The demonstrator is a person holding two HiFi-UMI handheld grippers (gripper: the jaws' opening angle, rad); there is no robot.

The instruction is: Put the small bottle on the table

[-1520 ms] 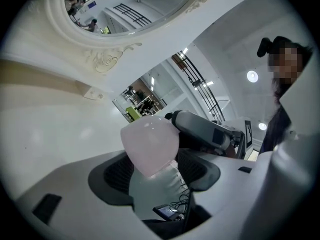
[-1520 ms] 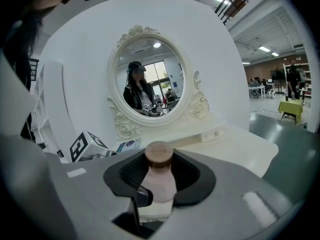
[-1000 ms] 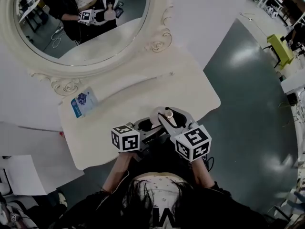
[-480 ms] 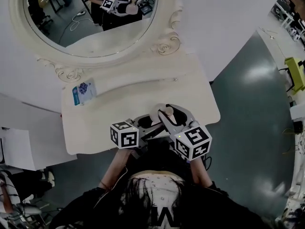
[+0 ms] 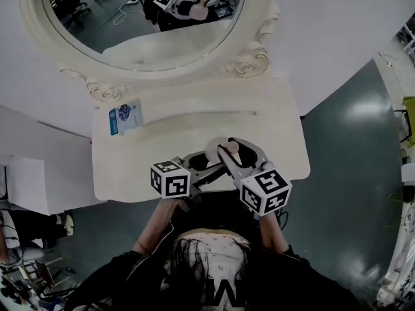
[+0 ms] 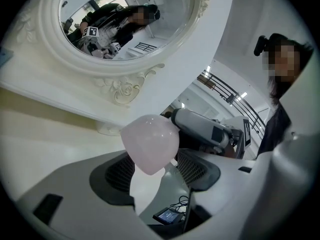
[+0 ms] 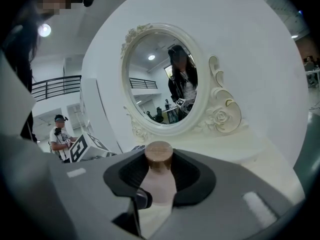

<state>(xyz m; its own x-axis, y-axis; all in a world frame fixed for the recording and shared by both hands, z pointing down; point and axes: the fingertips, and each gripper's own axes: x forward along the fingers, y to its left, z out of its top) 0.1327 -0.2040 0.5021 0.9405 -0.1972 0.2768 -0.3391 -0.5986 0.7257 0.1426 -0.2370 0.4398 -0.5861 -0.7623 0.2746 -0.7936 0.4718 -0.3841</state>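
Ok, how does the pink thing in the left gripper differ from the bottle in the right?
The pink piece is rounded, bulb-like; the small bottle is slim and straight. The small bottle has a brown cap; the pink piece shows none. Both are pale pink and clamped, in left gripper and right gripper.

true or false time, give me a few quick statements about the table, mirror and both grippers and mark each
1. The right gripper holds a bottle. True.
2. The bottle stands free on the table. False: it is between the right gripper's fingers.
3. A blue packet lies on the table. True.
4. The mirror is square. False: it is oval.
5. The left gripper is empty. False: a pink thing sits between its fingers.
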